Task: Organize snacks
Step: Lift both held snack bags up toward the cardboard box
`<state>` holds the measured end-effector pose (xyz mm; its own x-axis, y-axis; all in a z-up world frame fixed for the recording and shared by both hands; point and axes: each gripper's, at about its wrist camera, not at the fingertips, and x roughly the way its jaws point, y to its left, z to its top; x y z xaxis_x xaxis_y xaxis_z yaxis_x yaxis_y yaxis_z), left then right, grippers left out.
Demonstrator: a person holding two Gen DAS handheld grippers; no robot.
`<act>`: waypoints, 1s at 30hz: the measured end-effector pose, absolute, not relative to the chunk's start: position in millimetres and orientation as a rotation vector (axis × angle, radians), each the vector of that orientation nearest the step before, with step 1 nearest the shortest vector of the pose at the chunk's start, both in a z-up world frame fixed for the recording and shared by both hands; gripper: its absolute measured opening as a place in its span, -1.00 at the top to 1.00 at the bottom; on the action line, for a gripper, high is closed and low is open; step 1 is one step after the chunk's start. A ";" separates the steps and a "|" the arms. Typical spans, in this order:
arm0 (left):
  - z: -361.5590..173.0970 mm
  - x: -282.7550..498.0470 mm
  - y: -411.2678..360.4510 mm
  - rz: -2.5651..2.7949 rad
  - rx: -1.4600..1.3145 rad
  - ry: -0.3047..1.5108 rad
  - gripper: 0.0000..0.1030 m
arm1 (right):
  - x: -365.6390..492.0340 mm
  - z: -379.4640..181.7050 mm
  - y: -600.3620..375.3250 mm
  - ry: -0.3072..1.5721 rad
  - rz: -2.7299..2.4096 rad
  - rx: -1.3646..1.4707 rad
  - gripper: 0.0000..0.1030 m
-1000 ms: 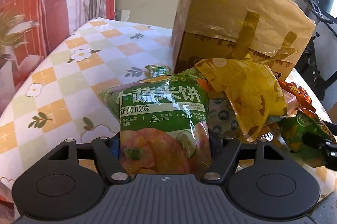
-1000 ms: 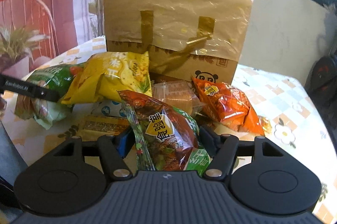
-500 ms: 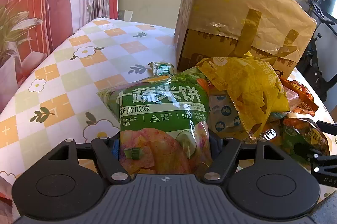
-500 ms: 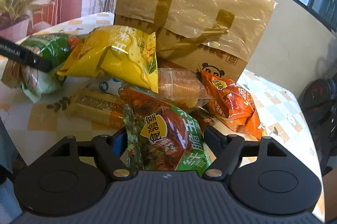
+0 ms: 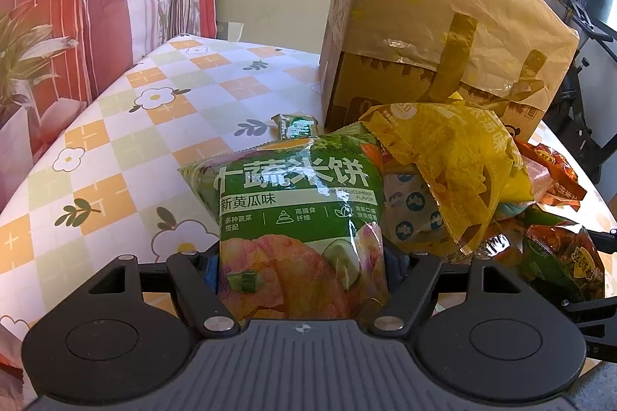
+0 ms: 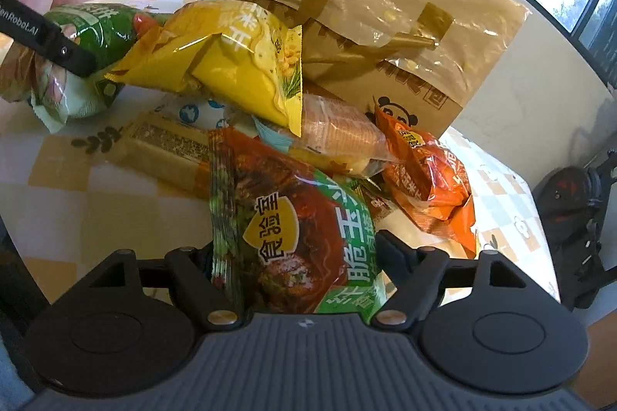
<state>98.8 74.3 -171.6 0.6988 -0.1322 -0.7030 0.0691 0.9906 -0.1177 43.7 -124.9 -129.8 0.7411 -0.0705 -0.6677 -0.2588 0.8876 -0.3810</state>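
A green rice-cracker bag (image 5: pixel 300 202) stands between the fingers of my left gripper (image 5: pixel 302 262), which is shut on its lower part. In the right wrist view the same bag (image 6: pixel 96 36) is at the far left with a left gripper finger (image 6: pixel 58 48) across it. A red-and-green corn snack bag (image 6: pixel 293 229) lies between the fingers of my right gripper (image 6: pixel 297 251). Its jaws stand wide and the right pad sits just beside the bag's edge without squeezing it. A yellow chip bag (image 6: pixel 239 52) leans over the pile behind.
A big brown carrier bag (image 6: pixel 385 5) stands at the back of the checked tablecloth (image 5: pixel 135 141). The pile also holds an orange snack bag (image 6: pixel 432 175), a clear pack of cakes (image 6: pixel 335 129), a sesame bar pack (image 6: pixel 166 148) and a small green sachet (image 5: pixel 295 125).
My right gripper has rolled and sunk toward the table, and its jaws have widened around the corn snack bag. The left gripper and its green bag have stayed put.
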 end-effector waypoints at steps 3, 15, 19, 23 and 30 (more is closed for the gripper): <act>-170.9 99.2 75.4 -0.112 -0.091 0.790 -0.48 | 42.4 -127.8 -126.8 0.739 0.116 -0.465 -0.39; -151.4 84.5 83.8 -0.096 -0.097 0.758 -0.47 | 33.3 -73.2 -149.7 0.676 0.200 -0.176 -0.34; -142.4 77.8 86.5 -0.089 -0.092 0.741 -0.47 | 36.8 -58.3 -157.0 0.662 0.214 -0.068 -0.34; -139.0 77.4 91.5 -0.047 -0.090 0.769 -0.47 | 39.8 -51.9 -161.4 0.652 0.210 -0.016 -0.34; -130.6 81.9 110.6 0.043 -0.115 0.774 -0.47 | 39.1 -50.9 -159.1 0.638 0.209 -0.033 -0.34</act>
<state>81.9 110.6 -130.6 0.7149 -0.0035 -0.6992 -0.0811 0.9928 -0.0878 39.1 -159.1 -50.9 0.7833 0.1835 -0.5940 -0.2035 0.9785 0.0340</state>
